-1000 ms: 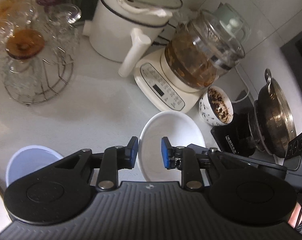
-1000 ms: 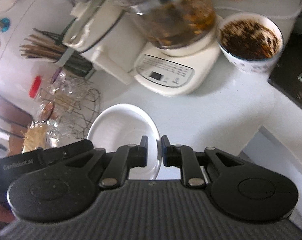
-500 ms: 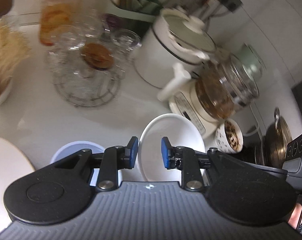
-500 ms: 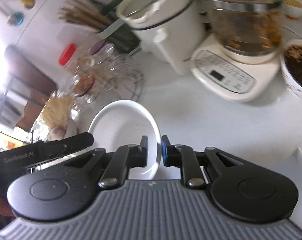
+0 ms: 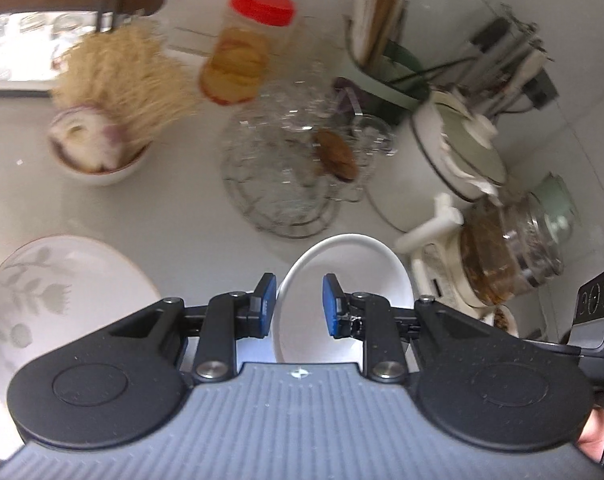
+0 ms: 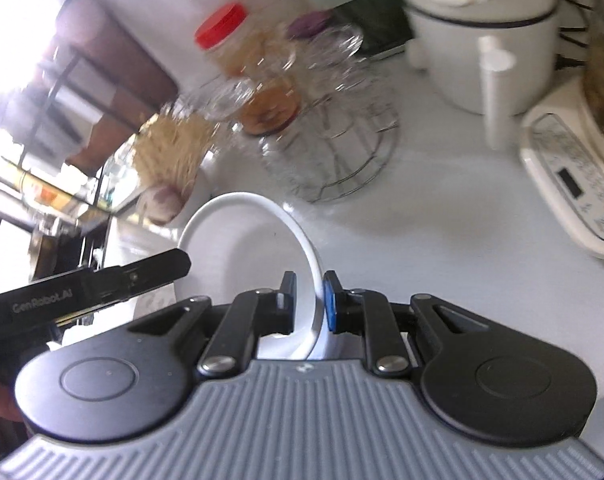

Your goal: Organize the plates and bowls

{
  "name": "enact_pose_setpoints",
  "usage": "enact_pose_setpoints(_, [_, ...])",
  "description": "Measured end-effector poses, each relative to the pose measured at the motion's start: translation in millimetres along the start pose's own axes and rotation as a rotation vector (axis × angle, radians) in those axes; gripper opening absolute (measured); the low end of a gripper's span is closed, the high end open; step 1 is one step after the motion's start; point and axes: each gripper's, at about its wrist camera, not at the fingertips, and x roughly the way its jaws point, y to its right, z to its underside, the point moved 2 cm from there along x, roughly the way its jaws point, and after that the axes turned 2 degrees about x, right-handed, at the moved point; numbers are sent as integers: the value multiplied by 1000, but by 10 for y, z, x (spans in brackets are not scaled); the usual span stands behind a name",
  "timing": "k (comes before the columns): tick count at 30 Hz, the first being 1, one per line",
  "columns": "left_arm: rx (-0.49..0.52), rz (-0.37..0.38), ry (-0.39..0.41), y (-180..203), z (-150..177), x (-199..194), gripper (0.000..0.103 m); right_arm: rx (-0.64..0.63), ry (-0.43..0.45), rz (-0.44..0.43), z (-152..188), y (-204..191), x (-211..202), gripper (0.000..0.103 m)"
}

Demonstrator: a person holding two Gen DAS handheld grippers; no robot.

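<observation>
Left wrist view
Left gripper (image 5: 298,306): fingers partly apart, straddling the rim of the bowl (image 5: 343,280); I cannot tell whether the blue pads press on it.
Bowl: white, tilted, raised off the bench (image 5: 162,208), near its front edge.
Plate (image 5: 46,292): white with a grey leaf pattern, flat on the bench at the left, well apart from the bowl.
Rack (image 5: 290,184): wire, with glasses, behind the bowl at mid-bench.
Jar (image 5: 246,48): red lid, at the back edge behind the rack.
Onion bowl (image 5: 96,152): left of the rack, pale strands heaped behind it.
Pot (image 5: 457,152): white, lidded, toward the right back corner.
Kettle (image 5: 509,244): glass, brown contents, on a white base, right of the bowl.

Right wrist view
Right gripper (image 6: 307,300): fingers nearly closed, pinching the bowl's (image 6: 242,248) rim between them.
Left gripper (image 6: 102,280): reaches in from the left to the bowl's far side.
Rack (image 6: 333,152): behind the bowl, blurred.
Jar (image 6: 230,40): behind the rack.
Pot (image 6: 481,40): at the upper right.
Kettle base (image 6: 573,184): at the right edge.
</observation>
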Motion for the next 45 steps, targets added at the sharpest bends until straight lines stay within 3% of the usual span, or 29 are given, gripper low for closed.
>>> enact_pose_setpoints(7, [-70, -54, -38, -250, 100, 71, 28, -32, -84, 7, 63, -108, 249, 18])
enact_pose_setpoints(19, [-107, -110, -104, -283, 299, 278, 28, -62, -191, 34, 201, 19, 372, 19])
enact_pose_setpoints(36, [-92, -168, -100, -220, 317, 223, 28, -106, -123, -25, 128, 52, 283, 20])
enact_pose_setpoints(37, [-95, -171, -99, -223, 312, 213, 29, -103, -115, -24, 123, 57, 271, 26])
enact_pose_setpoints(40, [-92, -177, -87, -231, 287, 179, 41, -82, -75, -25, 118, 81, 229, 69])
enact_pose_setpoints(41, [-89, -178, -81, -235, 282, 171, 43, -82, -60, -24, 116, 88, 215, 78])
enact_pose_setpoints(45, [-77, -184, -78, -264, 269, 143, 48, -63, -29, 2, 126, 150, 241, 80])
